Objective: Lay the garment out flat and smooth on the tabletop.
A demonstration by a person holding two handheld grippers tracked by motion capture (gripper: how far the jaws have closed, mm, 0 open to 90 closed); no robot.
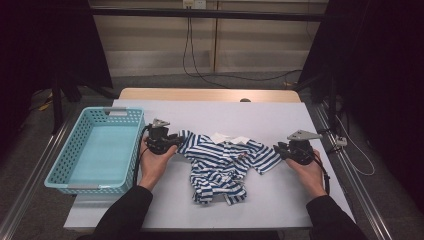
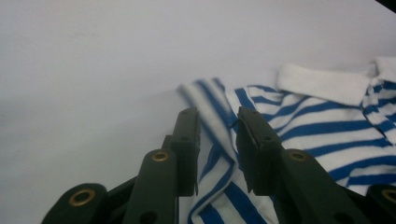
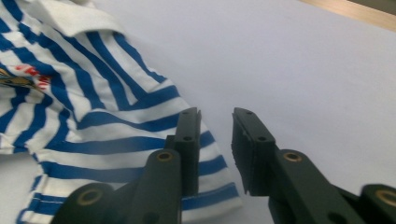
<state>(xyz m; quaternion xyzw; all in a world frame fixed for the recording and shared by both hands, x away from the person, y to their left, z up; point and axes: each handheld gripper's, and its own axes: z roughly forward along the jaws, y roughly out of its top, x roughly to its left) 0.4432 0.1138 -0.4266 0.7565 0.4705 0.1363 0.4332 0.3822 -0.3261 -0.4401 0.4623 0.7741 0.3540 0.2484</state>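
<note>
Both tools, the left tool [image 1: 167, 141] and the right tool [image 1: 286, 151], stand slightly spread at the sleeves of the striped shirt [image 1: 227, 162] lying mid-surface [image 1: 280, 117], right of the basket [image 1: 75, 150], so the crumpled near hem could stay bunched.

your left gripper [image 1: 172, 141] has the basket [image 1: 75, 170] close on its outer side, the striped shirt [image 1: 225, 162] on its inner. bare table [image 1: 280, 117] lies beyond the shirt and around your right gripper [image 1: 280, 149].
</note>
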